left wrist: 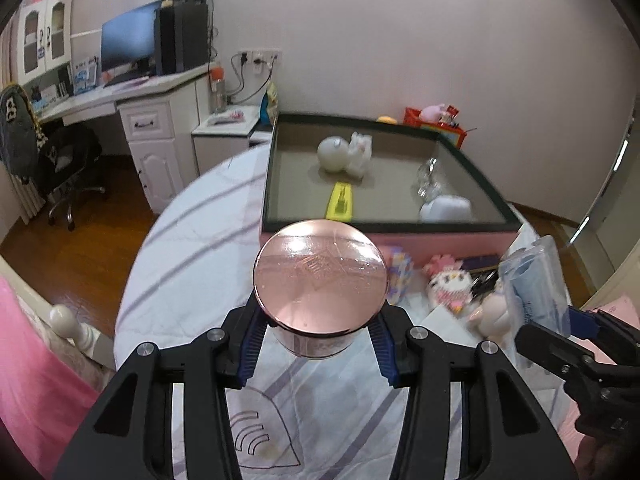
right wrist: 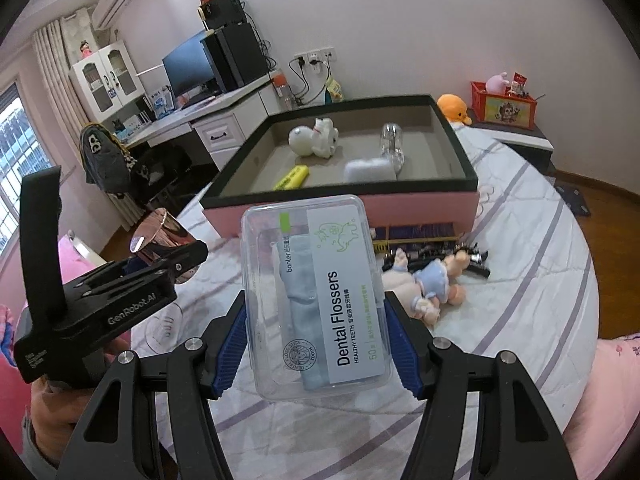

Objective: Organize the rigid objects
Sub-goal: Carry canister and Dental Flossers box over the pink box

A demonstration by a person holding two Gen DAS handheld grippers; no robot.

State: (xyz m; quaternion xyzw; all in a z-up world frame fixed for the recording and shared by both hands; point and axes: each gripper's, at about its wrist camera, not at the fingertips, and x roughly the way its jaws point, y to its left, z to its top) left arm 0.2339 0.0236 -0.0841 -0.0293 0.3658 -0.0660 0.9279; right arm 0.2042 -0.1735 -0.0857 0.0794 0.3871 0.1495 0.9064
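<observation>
A: What has the left claw [left wrist: 320, 336] got?

B: A jar with a rose-gold lid [left wrist: 320, 278], pinched between its blue pads [left wrist: 250, 346] and held above the striped bedsheet [left wrist: 192, 248], just short of the near wall of the pink box [left wrist: 384, 242].

A: And the right claw [right wrist: 316, 354]?

B: Clamped on a clear case of dental flossers [right wrist: 314, 296], label up, raised over the bed in front of the same box. In the left wrist view, that case shows at the right edge.

A: What lies in the box?

B: A white figurine [right wrist: 314, 140] toward the far left, a yellow highlighter [right wrist: 291, 177] near the front wall, a clear bottle [right wrist: 392, 144] on the right, and a white case [right wrist: 370, 170] beside the bottle.

A: Anything left on the bed?

B: A doll in a blue dress [right wrist: 428, 284] lies right of the flosser case, with dark items behind it against the box; I cannot make those out.
</observation>
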